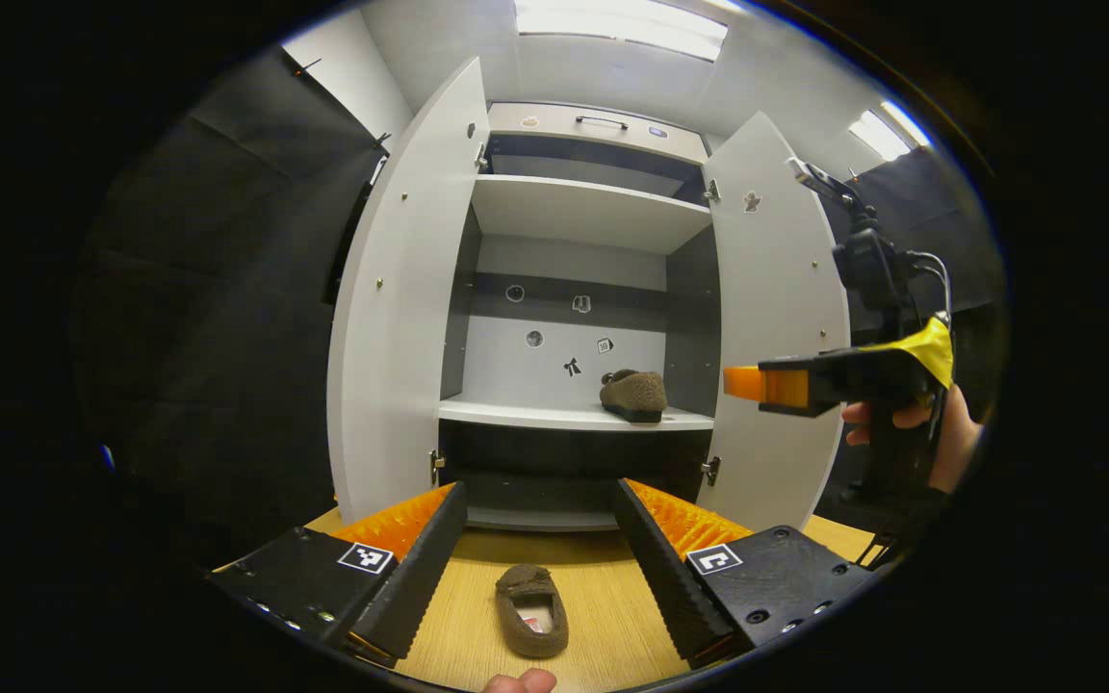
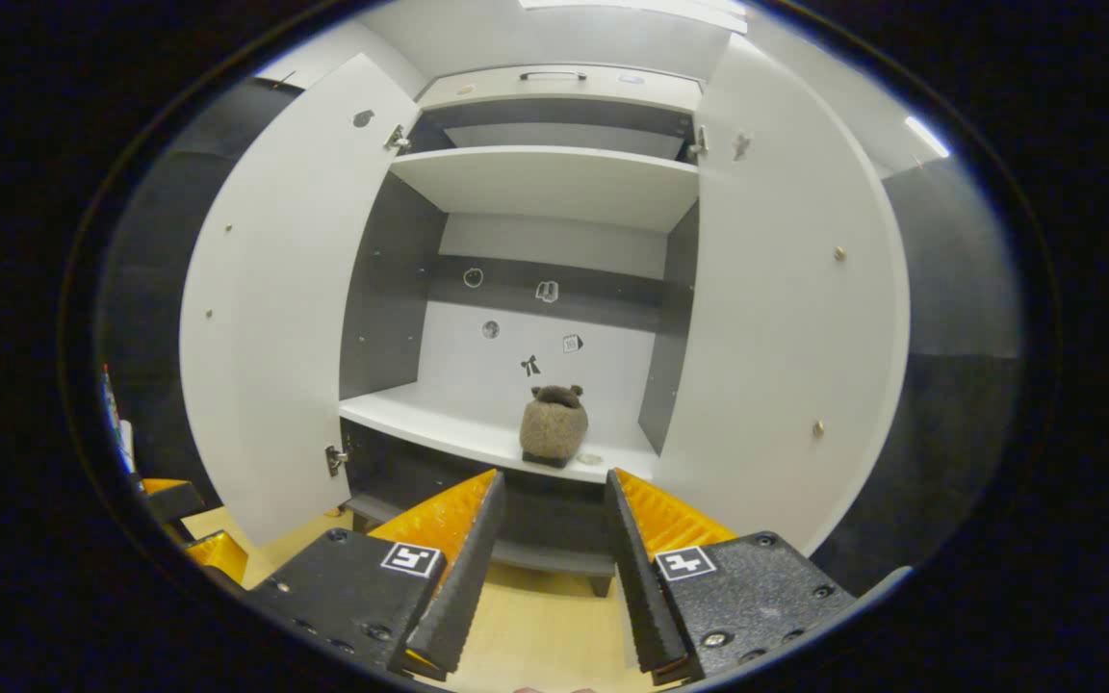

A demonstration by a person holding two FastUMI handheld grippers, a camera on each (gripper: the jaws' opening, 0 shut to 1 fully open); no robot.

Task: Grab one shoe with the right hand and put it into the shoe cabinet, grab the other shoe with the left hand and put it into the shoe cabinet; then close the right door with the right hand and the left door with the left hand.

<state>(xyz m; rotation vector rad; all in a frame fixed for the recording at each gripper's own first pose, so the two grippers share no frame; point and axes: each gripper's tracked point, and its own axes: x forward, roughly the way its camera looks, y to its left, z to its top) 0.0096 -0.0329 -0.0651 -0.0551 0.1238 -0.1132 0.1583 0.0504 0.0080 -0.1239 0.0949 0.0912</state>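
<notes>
No legible words, brands or numbers appear anywhere. Square black-and-white coded markers [image 1: 364, 556] sit on the gripper bodies beside the fingers, and small picture stickers [image 2: 547, 291] dot the shoe cabinet's back panel [image 2: 603, 371]; a tag [image 1: 533, 624] inside the shoe on the floor is too blurred to read.

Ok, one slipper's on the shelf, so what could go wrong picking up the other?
1. The brown fuzzy slipper on the wooden floor lies between the open left gripper fingers but low; a shallow grab may slip.
2. The brown slipper on the white shelf sits right of centre, so placing the second could bump it.
</notes>
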